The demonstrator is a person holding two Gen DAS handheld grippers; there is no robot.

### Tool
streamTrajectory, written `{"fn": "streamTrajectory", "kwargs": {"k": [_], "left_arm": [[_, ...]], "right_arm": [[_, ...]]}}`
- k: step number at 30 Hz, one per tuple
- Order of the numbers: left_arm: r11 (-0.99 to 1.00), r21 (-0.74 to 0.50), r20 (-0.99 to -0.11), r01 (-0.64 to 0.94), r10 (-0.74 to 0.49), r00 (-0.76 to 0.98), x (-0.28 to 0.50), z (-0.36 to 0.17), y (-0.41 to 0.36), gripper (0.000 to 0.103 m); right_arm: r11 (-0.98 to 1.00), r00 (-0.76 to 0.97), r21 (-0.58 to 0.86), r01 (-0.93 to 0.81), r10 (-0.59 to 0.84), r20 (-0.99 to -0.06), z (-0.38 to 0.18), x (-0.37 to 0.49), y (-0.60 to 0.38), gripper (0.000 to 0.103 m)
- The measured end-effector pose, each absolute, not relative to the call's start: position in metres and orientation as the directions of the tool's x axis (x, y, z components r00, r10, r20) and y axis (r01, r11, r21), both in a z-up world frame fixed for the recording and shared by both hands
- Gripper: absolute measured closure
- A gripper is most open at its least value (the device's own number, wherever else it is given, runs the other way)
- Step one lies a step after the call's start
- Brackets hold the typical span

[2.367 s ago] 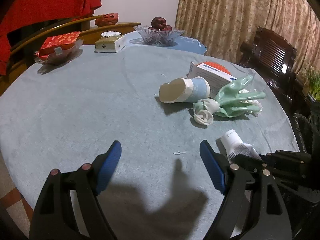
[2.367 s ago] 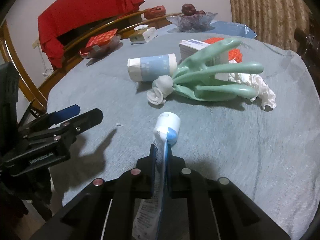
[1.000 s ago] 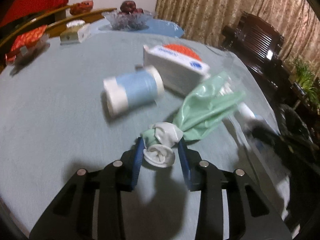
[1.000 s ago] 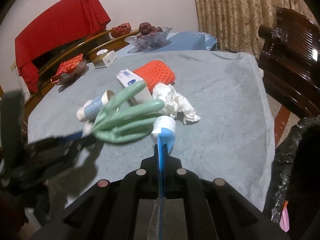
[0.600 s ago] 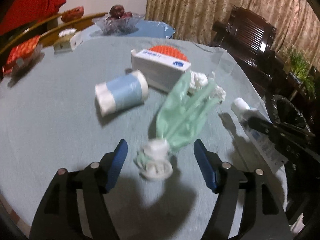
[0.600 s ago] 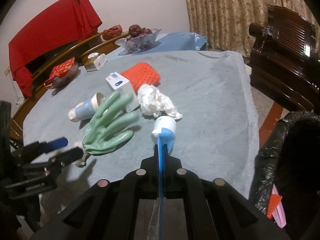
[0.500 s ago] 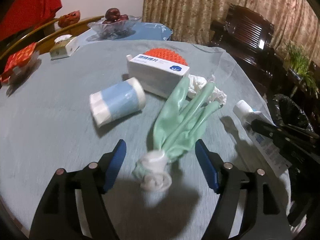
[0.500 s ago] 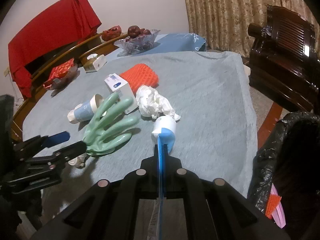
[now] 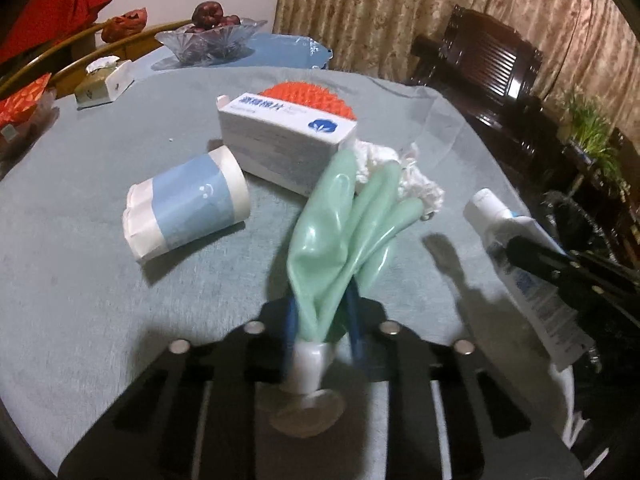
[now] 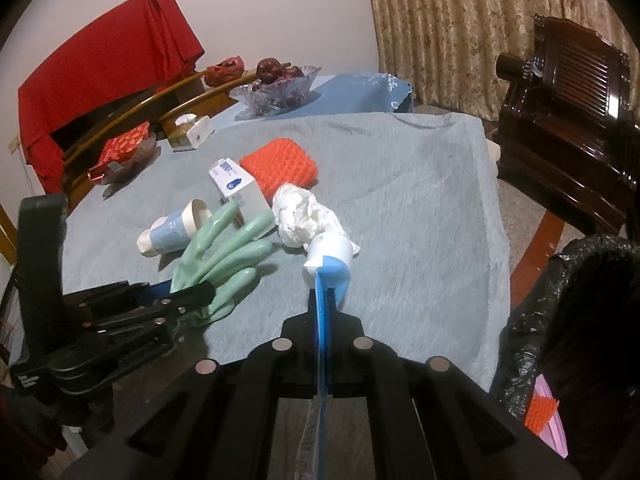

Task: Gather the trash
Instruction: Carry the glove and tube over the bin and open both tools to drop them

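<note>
My left gripper (image 9: 322, 316) is shut on the wrist of a green rubber glove (image 9: 340, 232), whose fingers point away over the table; the glove also shows in the right wrist view (image 10: 224, 256). My right gripper (image 10: 325, 292) is shut on a white and blue tube (image 10: 328, 258), held above the table's near edge; the tube also shows in the left wrist view (image 9: 524, 272). On the grey-blue tablecloth (image 10: 420, 208) lie a blue and white paper cup (image 9: 188, 208), a white carton (image 9: 284, 136), a crumpled tissue (image 10: 300, 216) and an orange spiky pad (image 10: 280, 166).
A bin lined with a black bag (image 10: 576, 312) stands at the right below the table, with some trash inside. A dark wooden chair (image 10: 568, 128) stands behind it. At the table's far side are a glass fruit bowl (image 10: 276, 84), a tissue box (image 10: 190, 132) and a red packet (image 10: 124, 148).
My left gripper has moved forward and closed on the glove's wrist; half a second ago it was open around the cuff. My right gripper still holds the tube, shifted slightly.
</note>
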State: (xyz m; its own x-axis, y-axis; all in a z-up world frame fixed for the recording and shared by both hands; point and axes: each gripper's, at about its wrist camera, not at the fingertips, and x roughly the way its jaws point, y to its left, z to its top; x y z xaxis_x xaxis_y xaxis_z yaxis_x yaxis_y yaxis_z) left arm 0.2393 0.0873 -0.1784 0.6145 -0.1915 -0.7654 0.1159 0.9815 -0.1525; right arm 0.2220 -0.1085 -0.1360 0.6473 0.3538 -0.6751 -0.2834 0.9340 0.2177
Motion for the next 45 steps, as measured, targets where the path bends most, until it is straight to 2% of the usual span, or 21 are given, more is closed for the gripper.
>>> {"fn": "streamTrajectory", "kwargs": {"k": [6,17,27,38,45], "left_arm": [[0.979,-0.174,-0.731,0.111,-0.203,0.652,0.22,-0.153,0.083,0.092],[0.966,-0.19,-0.671,0.174,-0.257,0.695,0.191,-0.104,0.05,0.093],[0.927,-0.19,-0.617,0.323,-0.369,0.696,0.185,-0.073,-0.028,0.093],[0.846,-0.237,-0.618,0.477,-0.51,0.598,0.194,-0.089,-0.138,0.093],[0.808,-0.246,-0.624,0.535,-0.555,0.551,0.201,-0.107,-0.187,0.092]], "right_arm": [[0.932,0.667,0.223,-0.287,0.361,-0.651,-0.121,0.215,-0.112,0.1],[0.936,0.736,0.22,-0.275,0.352,-0.578,-0.075,0.185,-0.141,0.1],[0.974,0.822,0.174,-0.145,0.216,-0.527,-0.038,0.143,-0.22,0.1],[0.986,0.819,0.153,0.07,0.031,-0.573,-0.061,0.117,-0.315,0.1],[0.979,0.794,0.148,0.142,-0.023,-0.608,-0.087,0.117,-0.345,0.1]]}}
